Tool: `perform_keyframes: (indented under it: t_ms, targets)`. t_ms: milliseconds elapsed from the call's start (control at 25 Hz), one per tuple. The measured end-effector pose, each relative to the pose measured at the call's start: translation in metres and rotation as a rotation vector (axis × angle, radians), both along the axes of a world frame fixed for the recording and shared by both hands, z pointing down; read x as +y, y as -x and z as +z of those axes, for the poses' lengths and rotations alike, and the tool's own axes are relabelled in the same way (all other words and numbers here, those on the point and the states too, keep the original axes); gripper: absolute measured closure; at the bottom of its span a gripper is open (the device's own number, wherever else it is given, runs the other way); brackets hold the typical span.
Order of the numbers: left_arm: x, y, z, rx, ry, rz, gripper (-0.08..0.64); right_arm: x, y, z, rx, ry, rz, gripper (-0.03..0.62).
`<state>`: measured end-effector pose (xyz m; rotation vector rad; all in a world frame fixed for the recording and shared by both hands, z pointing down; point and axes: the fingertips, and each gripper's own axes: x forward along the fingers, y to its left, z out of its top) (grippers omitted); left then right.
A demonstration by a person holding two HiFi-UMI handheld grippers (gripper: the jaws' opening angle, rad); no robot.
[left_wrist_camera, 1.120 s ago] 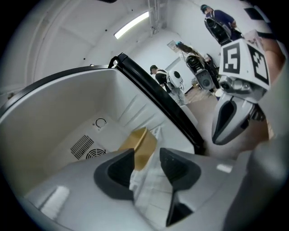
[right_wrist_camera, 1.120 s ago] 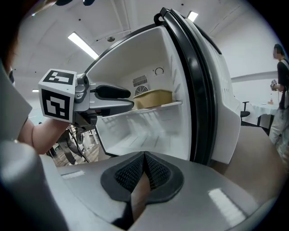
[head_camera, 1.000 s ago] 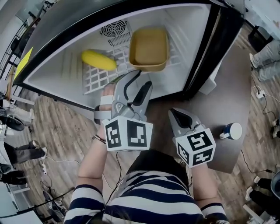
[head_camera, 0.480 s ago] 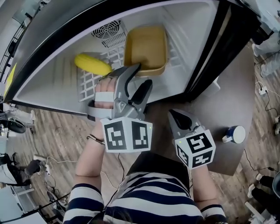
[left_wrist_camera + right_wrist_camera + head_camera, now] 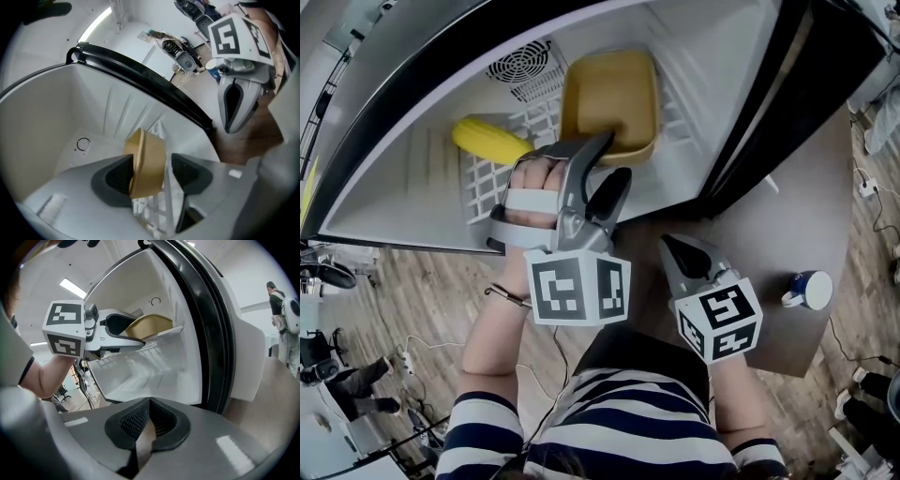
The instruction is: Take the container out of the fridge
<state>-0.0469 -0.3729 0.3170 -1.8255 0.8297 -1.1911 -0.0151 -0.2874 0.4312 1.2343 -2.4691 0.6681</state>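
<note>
While our left claw (image 5: 613, 159) reaches into the fridge (image 5: 727, 75), its jaws stand wide, with the near wall of the container (image 5: 614, 94) between them. We note the container sits on the wire shelf (image 5: 487, 178). Right claw (image 5: 671, 247) hangs outside, pinched closed, empty.

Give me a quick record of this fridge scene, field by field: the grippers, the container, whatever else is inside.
container: tan, on the wire shelf inside the fridge
left gripper: jaws apart, straddling the container's near wall
right gripper: jaws shut, empty, outside the fridge
other item: yellow object on the shelf, to the container's left
</note>
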Motion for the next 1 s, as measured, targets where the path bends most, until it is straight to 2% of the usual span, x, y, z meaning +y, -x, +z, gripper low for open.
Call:
perform_keyframes:
  t_ms: [400, 1000]
  targets:
    - [0.003, 0.000, -0.001, -0.040, 0.017, 0.007, 0.560, 0.002, -0.001, 0.000, -0.009, 0.002, 0.005, 0.600]
    - [0.027, 0.000, -0.007, -0.022, 0.031, 0.008, 0.560, 0.021, -0.009, -0.009, -0.015, -0.013, 0.010, 0.601]
